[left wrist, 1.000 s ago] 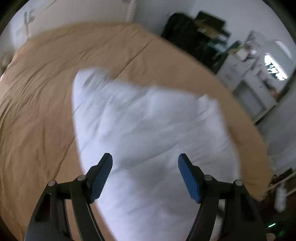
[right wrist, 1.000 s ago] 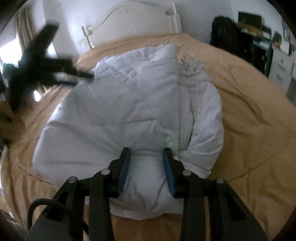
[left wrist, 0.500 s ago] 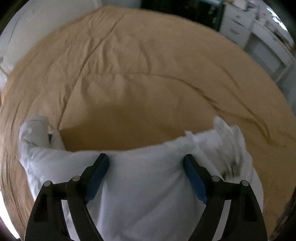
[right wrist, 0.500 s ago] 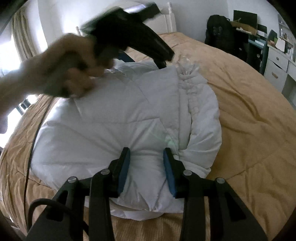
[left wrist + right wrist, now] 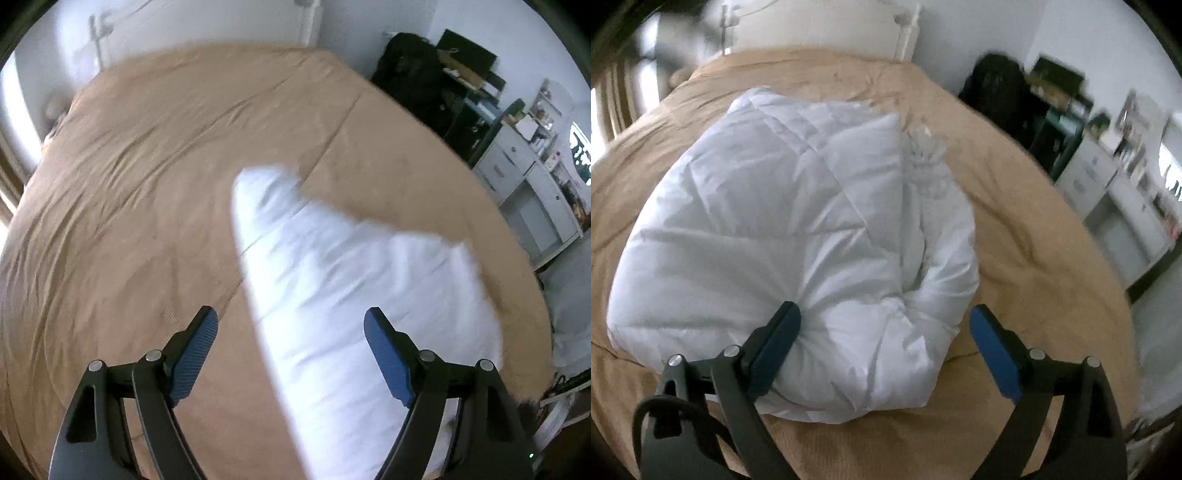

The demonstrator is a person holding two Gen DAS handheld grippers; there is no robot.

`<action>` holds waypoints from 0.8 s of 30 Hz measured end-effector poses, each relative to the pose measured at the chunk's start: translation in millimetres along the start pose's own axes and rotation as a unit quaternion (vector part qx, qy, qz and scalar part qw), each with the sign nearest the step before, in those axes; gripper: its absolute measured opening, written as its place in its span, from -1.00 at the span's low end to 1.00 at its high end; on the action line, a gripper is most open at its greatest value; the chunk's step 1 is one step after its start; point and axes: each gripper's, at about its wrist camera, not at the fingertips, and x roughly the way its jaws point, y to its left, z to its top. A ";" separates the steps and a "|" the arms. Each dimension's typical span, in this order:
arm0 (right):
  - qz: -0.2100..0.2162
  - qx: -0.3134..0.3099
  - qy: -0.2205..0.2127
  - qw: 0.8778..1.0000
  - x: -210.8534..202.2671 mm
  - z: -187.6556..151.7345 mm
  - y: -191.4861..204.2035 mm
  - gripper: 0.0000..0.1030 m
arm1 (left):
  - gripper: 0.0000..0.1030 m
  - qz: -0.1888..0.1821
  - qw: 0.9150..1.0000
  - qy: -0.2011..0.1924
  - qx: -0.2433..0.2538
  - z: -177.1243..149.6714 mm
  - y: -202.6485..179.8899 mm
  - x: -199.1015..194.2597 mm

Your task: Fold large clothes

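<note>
Your right gripper (image 5: 886, 341), jaws opening, straddles the near edge of the folded white coat (image 5: 798, 236) on the tan bed (image 5: 1027, 229), your left gripper (image 5: 291, 350) gapes empty above it; no legible writing.

The white jacket (image 5: 783, 221) is soft, puffy cloth with stitched lines across it, and it has a light shine. At its 1 o'clock edge is a fluffy fur-like trim (image 5: 925, 155). The tan bed cover (image 5: 129, 192) is matt cloth with many small wrinkles and a fine ribbed weave. The fingers (image 5: 194, 349) are smooth black plastic with bumpy blue rubber-like pads and small shiny metal pins. The headboard (image 5: 820, 26) looks smooth, painted white.
</note>
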 end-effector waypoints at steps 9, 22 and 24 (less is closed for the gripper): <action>0.335 0.309 0.169 0.874 83.0 -38.6 -83.9 0.99 | 0.61 -0.239 0.964 0.056 -0.099 -42.8 57.3 94.8; 0.429 0.297 0.178 0.834 128.8 -18.7 -58.7 1.00 | 1.00 -0.389 0.896 0.064 -0.206 -20.1 62.4 227.2; 0.427 0.302 0.166 0.836 128.5 -14.1 -58.1 0.87 | 0.91 -0.388 0.896 0.047 -0.212 -17.6 54.4 234.1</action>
